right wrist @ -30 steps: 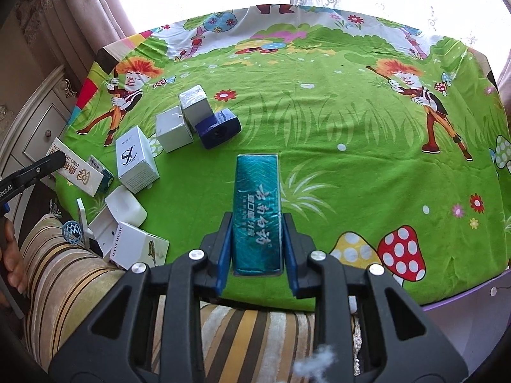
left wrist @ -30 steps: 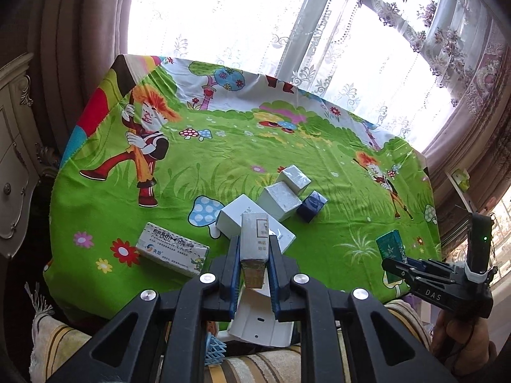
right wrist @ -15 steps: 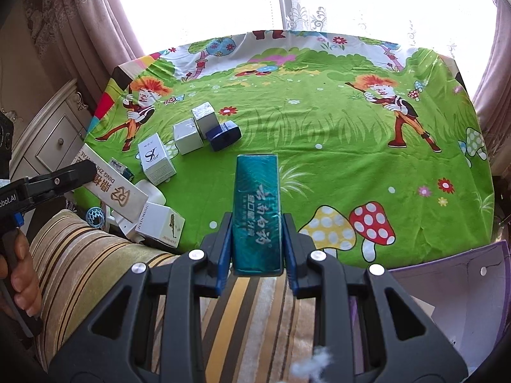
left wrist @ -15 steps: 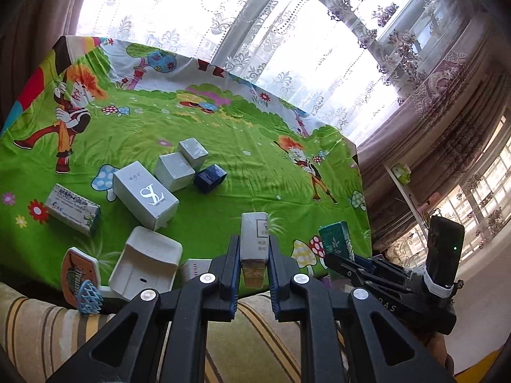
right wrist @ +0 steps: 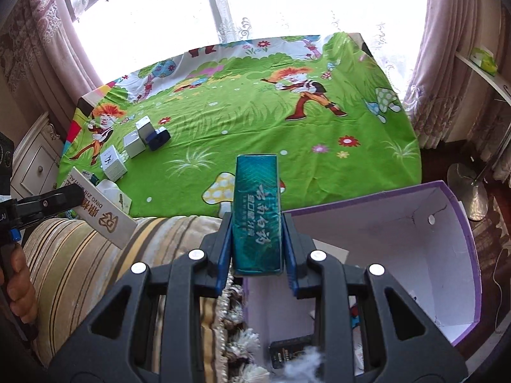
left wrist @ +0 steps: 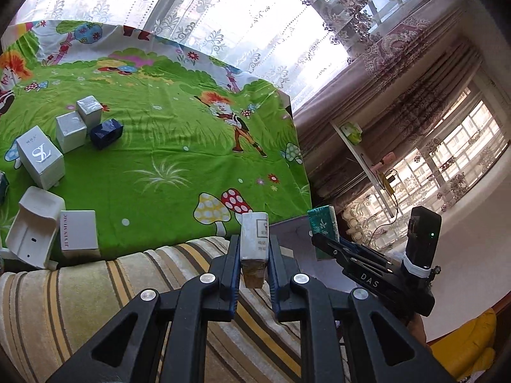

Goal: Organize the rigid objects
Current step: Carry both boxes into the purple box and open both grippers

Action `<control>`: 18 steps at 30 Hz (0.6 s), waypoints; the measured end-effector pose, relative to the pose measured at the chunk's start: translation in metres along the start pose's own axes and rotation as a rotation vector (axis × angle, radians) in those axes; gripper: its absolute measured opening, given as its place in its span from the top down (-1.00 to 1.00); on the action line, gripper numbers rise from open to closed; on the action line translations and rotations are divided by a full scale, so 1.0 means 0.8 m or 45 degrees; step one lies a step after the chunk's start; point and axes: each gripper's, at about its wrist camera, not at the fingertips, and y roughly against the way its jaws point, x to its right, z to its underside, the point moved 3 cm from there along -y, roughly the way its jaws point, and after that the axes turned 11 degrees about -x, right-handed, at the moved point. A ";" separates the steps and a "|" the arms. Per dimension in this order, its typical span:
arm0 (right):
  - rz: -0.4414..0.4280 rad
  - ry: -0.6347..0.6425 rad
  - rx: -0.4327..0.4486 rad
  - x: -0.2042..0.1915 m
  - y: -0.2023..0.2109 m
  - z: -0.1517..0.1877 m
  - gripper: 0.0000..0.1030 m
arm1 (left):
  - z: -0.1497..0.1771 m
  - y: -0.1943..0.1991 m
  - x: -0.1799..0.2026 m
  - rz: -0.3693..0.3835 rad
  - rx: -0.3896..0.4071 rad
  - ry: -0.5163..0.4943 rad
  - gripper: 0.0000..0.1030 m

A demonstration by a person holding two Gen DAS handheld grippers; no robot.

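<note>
Both claws have swung away from the cluster of boxes toward the near right edge of the bed, each carrying its box along. Nearest, the left claw [left wrist: 254, 255] is clamped on a slim white carton with printed text [left wrist: 254, 239], held over the striped beige blanket [left wrist: 80, 303]. The right claw [right wrist: 257, 239] grips a glossy teal rectangular box [right wrist: 257, 210] between its pads, poised above the open white cardboard bin with purple trim [right wrist: 415, 239] that sits just beside the bed.

This looks like the carry-and-drop step: both items lifted, neither yet released. The next move calls for lowering the teal box inside the bin's walls before opening, then bringing the white carton across the rim.

Farther off, on the green cartoon-print bedsheet [right wrist: 287, 146], several white cartons [left wrist: 41, 159] and a dark blue box [left wrist: 106, 133] are left to sort.
</note>
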 end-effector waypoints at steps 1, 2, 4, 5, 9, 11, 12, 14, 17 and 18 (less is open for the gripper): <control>0.015 -0.021 0.005 0.012 0.004 0.003 0.36 | 0.001 -0.005 0.008 0.014 -0.012 -0.013 0.69; 0.034 -0.039 0.009 0.023 0.008 0.006 0.36 | 0.002 -0.010 0.016 0.024 -0.024 -0.025 0.69; 0.070 -0.071 0.013 0.044 0.014 0.012 0.36 | 0.005 -0.021 0.032 0.050 -0.052 -0.049 0.69; 0.082 -0.086 0.015 0.053 0.017 0.015 0.36 | 0.007 -0.027 0.039 0.059 -0.068 -0.063 0.69; 0.133 -0.141 0.027 0.083 0.026 0.025 0.36 | 0.018 -0.049 0.068 0.078 -0.128 -0.126 0.69; 0.159 -0.164 0.029 0.095 0.030 0.028 0.36 | 0.022 -0.059 0.079 0.084 -0.153 -0.152 0.68; 0.169 -0.179 0.030 0.101 0.032 0.030 0.35 | 0.024 -0.063 0.083 0.084 -0.164 -0.165 0.68; 0.182 -0.210 0.035 0.111 0.035 0.032 0.15 | 0.026 -0.069 0.089 0.088 -0.176 -0.175 0.65; 0.202 -0.237 0.062 0.122 0.042 0.034 -0.32 | 0.026 -0.078 0.092 0.080 -0.205 -0.175 0.47; 0.205 -0.246 0.071 0.124 0.045 0.034 -0.37 | 0.027 -0.079 0.091 0.075 -0.207 -0.174 0.39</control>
